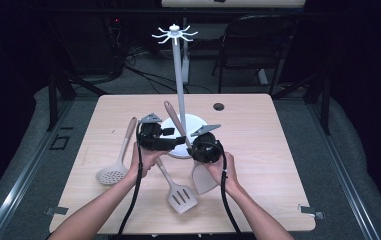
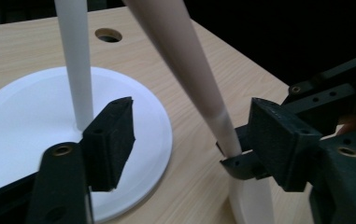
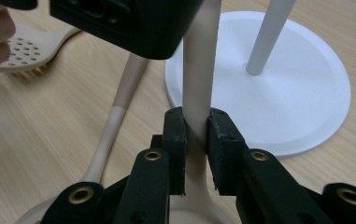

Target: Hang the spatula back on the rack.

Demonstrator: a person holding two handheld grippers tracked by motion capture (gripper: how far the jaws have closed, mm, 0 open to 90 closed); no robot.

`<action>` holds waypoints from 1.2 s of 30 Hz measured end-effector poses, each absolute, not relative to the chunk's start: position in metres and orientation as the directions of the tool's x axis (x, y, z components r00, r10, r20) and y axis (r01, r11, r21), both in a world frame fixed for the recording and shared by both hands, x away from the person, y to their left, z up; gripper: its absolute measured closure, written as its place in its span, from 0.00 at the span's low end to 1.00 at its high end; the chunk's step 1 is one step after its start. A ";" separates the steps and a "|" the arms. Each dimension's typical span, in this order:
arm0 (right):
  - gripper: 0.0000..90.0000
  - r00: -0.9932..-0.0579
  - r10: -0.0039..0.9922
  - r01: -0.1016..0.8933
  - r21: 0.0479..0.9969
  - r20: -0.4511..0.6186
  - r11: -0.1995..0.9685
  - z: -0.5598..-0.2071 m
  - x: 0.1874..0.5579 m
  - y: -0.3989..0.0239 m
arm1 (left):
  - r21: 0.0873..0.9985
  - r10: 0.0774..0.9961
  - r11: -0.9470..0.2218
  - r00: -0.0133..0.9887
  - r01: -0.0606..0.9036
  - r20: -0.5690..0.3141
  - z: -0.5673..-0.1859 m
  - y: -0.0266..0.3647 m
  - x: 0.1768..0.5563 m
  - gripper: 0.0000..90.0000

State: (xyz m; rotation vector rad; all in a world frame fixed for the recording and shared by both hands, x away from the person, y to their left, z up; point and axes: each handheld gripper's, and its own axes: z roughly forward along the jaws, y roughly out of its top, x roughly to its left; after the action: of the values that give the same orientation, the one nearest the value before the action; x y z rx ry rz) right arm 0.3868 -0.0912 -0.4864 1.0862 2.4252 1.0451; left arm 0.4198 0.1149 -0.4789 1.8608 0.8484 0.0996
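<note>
Clamping the beige tapered-handled spatula [image 3: 196, 93], right gripper [image 3: 196, 140] lifts it; left gripper [image 2: 185, 149] gapes around its handle, white hook stand [image 1: 180, 80] unreached.

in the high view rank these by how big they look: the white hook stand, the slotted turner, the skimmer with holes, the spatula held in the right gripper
1. White hook stand, clearly the largest.
2. Skimmer with holes, slotted turner and the spatula in the right gripper: too alike to rank, as grippers and hands hide part of the last two.

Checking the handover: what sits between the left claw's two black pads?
In the left gripper view, the tapered beige spatula handle and bare wooden table; the left claw isn't touching it.
</note>
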 end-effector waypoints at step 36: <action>0.86 -0.674 0.739 0.448 0.803 0.015 0.393 -0.472 0.377 -0.093 | 0.875 0.511 -0.064 0.769 0.480 -0.384 -0.464 0.106 0.409 0.85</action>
State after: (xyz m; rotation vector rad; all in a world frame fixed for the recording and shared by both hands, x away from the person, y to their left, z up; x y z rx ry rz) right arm 0.3766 -0.0933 -0.4722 1.0307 2.3107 1.1724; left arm 0.4094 0.1063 -0.4636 1.6949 0.7892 0.0302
